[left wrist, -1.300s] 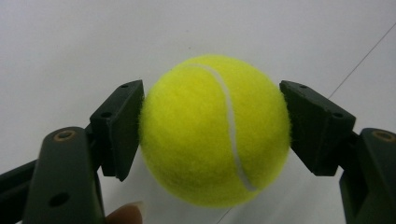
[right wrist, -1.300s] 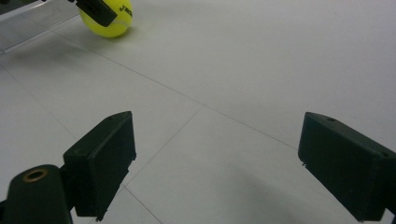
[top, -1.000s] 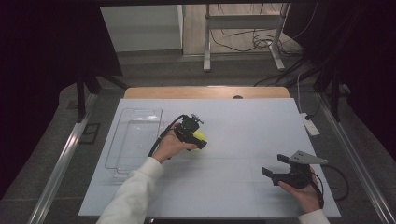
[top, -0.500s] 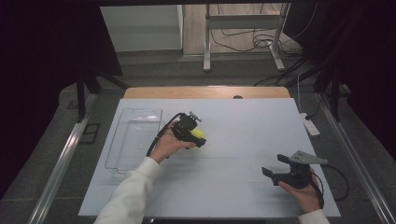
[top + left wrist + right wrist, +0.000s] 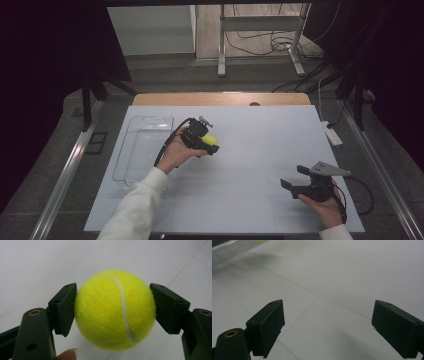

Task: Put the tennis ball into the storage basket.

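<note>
One tennis ball (image 5: 115,310) is the whole story here, and it's sitting squeezed between the two black pads of the left hand-held gripper (image 5: 113,311), one pad pressing each side, so that grip looks solid. From the high view the ball (image 5: 210,141) is a small yellow blob at the front end of that left hand-held gripper (image 5: 207,145), over the white desk (image 5: 260,150), and I honestly can't tell from up there if it's lifted or resting on the surface. Just off to the side of that hand-held gripper, on its cable side, lies a clear plastic tray (image 5: 142,150), which looks empty, and my guess is that's where the ball is headed. So as far as progress goes: the grab is done, the carry and the drop into the tray are left, if that's really the plan. The right hand-held gripper (image 5: 292,185) is well apart from all of it, resting low in the person's hand near the desk's near edge, and its own view has the pads (image 5: 265,327) spread wide with nothing but bare desk between them. What's handy is how the views split the job: the left gripper view gives you the contact on the fuzz and a fingertip (image 5: 67,355) poking in below, while the high view is where you get the layout, tray and both hands.
</note>
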The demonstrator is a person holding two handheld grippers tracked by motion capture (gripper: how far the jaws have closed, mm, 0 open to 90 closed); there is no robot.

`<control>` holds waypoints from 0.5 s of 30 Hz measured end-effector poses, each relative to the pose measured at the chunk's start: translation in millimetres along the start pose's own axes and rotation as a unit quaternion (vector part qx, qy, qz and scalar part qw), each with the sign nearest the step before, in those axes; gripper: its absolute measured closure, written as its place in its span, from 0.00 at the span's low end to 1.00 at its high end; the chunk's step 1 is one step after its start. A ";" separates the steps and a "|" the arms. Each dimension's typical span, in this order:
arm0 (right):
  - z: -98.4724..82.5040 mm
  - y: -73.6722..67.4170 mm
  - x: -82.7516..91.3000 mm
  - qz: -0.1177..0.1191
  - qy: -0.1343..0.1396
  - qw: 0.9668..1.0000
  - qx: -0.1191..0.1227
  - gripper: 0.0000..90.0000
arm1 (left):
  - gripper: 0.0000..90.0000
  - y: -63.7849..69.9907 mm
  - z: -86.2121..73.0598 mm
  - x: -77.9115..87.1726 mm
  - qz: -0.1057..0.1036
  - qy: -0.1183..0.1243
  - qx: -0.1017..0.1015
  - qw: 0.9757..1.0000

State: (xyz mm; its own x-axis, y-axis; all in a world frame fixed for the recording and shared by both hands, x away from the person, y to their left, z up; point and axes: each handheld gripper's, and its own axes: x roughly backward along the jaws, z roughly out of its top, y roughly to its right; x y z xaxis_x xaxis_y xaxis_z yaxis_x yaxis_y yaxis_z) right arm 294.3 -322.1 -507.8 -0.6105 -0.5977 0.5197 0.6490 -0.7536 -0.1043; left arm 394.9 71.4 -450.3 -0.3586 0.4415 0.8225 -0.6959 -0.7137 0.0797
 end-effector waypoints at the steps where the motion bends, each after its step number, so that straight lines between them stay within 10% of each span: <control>1: 0.0 0.0 0.0 0.000 0.000 1.000 0.000 0.13 | 0.30 0.2 0.2 0.7 0.001 0.002 0.000 1.000; 15: -0.1 -0.1 -0.1 -0.001 -0.001 1.000 0.001 0.13 | 0.30 -2.3 1.5 10.9 0.006 0.016 0.003 1.000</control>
State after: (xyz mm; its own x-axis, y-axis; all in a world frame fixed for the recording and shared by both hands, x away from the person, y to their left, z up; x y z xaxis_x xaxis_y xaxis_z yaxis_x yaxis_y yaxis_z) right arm 294.3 -321.9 -507.9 -0.6107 -0.5963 0.5210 0.6491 -0.7538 -0.1020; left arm 393.6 77.0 -440.7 -0.3860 0.4503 0.8051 -0.6883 -0.7216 0.0737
